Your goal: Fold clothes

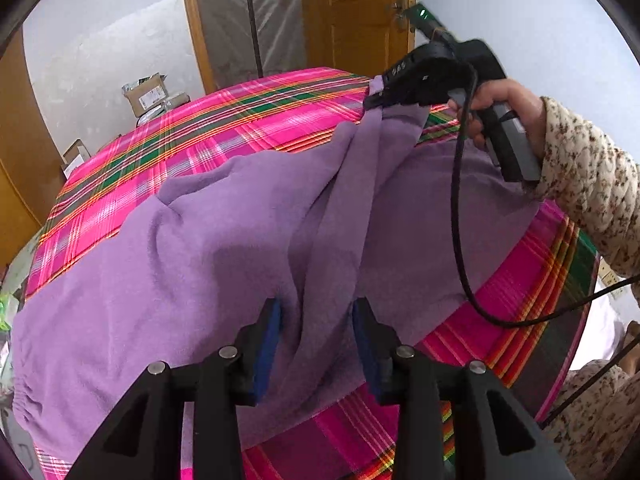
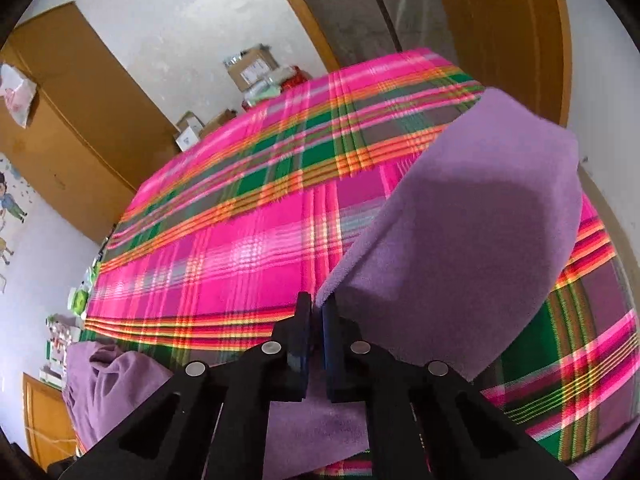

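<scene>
Left wrist view: the left gripper (image 1: 316, 320) has its jaws released, the blue pads (image 1: 267, 344) standing apart on either side of a raised ridge of the purple garment (image 1: 224, 248) without pressing on it. That ridge runs away from the jaws as a taut, pulled-up fold toward the far right corner of the bed, where the right gripper (image 1: 376, 94) has pinched the garment's edge and lifted it off the cover. A hand (image 1: 504, 112) in a floral-print sleeve (image 1: 588, 196) holds that gripper's grip, and a black cable (image 1: 460, 216) loops down from it across the cloth. The rest of the garment lies spread over the near half of the bed, its gathered hem reaching the near left edge, on a pink, green and orange plaid bedcover (image 1: 192, 148). In the right wrist view the right gripper (image 2: 316, 320) shows its jaws clenched on the purple garment (image 2: 472, 208) — the pads meet with only a thin edge of cloth between them, and a broad flap rises from the grasp to the right. More of the cloth bunches at the lower left. Beyond the bed's far edge sit cardboard boxes (image 2: 252, 66) against a white wall, with a wooden door (image 2: 504, 32) at the far right and a wooden cabinet (image 2: 76, 128) at the left.
</scene>
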A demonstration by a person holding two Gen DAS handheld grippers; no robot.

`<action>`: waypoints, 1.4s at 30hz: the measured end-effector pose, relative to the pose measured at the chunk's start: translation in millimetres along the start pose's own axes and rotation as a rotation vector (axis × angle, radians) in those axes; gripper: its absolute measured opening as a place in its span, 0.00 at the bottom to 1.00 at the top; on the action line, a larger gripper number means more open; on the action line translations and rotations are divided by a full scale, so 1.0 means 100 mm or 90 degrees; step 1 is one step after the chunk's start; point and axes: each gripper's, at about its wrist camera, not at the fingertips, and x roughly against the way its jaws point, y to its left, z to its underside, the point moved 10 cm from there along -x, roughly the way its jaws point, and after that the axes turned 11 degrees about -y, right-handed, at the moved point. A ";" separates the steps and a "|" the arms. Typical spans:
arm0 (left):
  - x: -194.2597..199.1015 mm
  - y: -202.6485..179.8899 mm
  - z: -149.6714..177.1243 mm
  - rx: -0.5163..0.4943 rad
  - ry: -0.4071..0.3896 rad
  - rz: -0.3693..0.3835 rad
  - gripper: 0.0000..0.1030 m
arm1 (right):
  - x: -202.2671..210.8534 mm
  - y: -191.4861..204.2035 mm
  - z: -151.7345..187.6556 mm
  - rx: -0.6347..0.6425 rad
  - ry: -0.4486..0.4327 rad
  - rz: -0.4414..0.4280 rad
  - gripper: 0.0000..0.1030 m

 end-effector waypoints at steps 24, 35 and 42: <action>0.15 0.04 -0.05 0.004 -0.059 0.011 0.04 | 1.28 -0.08 0.07 0.019 -0.167 0.022 0.03; 0.20 -0.05 0.03 0.007 -0.063 0.027 0.04 | 1.60 -0.31 0.43 0.008 -0.177 0.056 0.03; 0.15 -0.05 0.09 0.014 -0.054 0.026 0.04 | 1.45 -0.39 0.67 0.053 -0.125 0.097 0.05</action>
